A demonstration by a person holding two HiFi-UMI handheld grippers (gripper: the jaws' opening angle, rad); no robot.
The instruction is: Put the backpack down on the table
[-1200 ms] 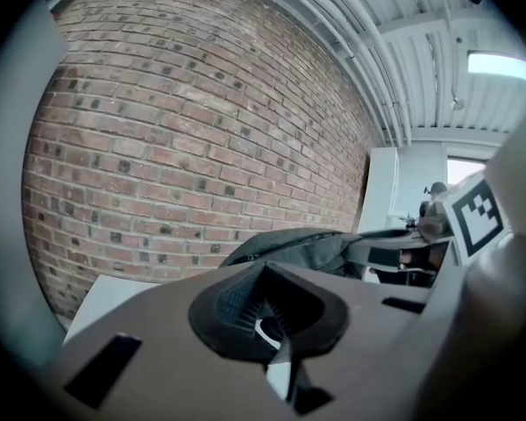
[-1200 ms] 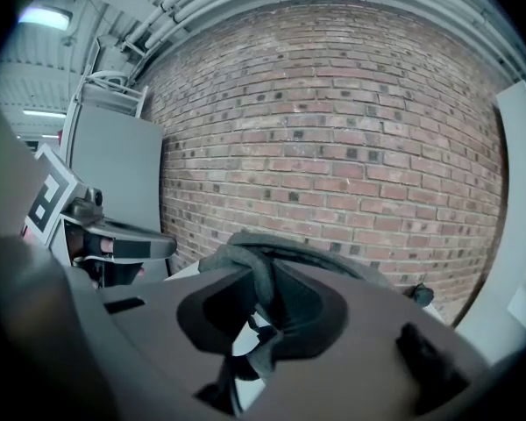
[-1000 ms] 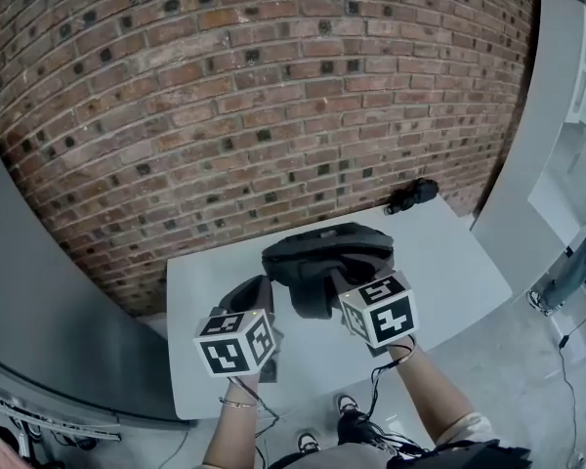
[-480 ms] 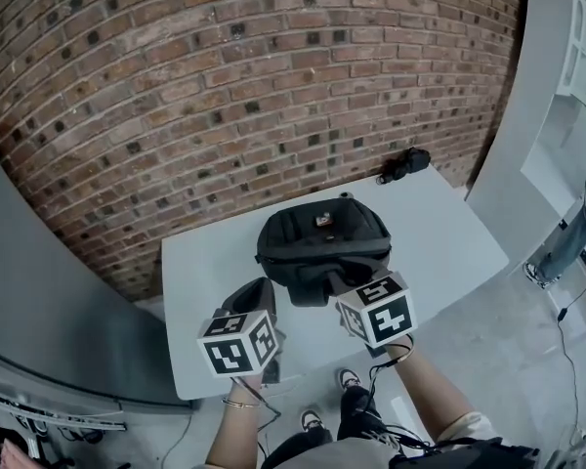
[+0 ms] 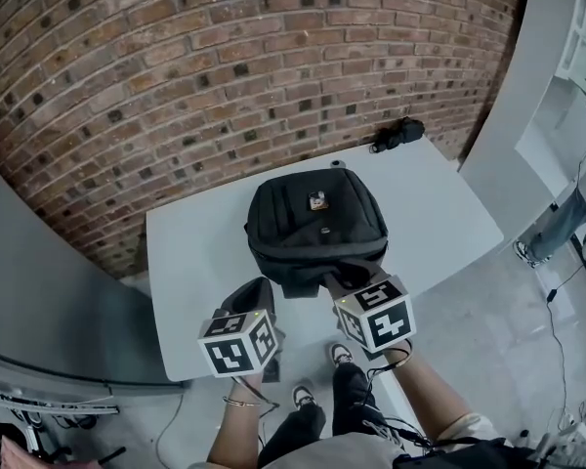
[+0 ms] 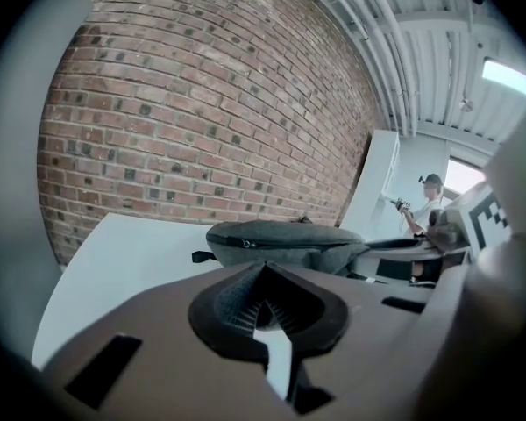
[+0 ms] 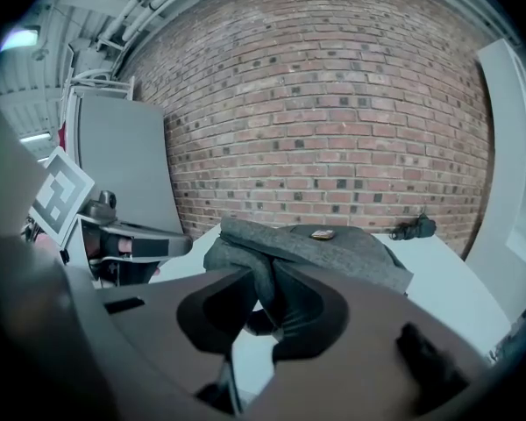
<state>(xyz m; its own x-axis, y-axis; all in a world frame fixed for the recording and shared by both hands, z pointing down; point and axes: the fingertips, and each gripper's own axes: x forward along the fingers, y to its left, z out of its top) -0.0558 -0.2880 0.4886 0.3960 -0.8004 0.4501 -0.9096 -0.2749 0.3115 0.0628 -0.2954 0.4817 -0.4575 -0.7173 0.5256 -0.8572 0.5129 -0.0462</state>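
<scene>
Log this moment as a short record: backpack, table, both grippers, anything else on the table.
backpack: black, lying near the table's middle
table: white, in front of a brick wall
right gripper: jaws shut on the backpack's grey strap
left gripper: jaws together, nothing between them, short of the backpack
other item: small black object at the table's far right corner

— Status of the left grey two-jaw gripper (image 6: 267,316)?
— Mine points forward and downward, jaws together, nothing between them.
— And the right grey two-jaw gripper (image 7: 259,310)?
— Tilted down likewise, jaws clamped on the dark grey backpack strap (image 7: 268,289). My bare forearms (image 5: 434,399) reach forward side by side.
</scene>
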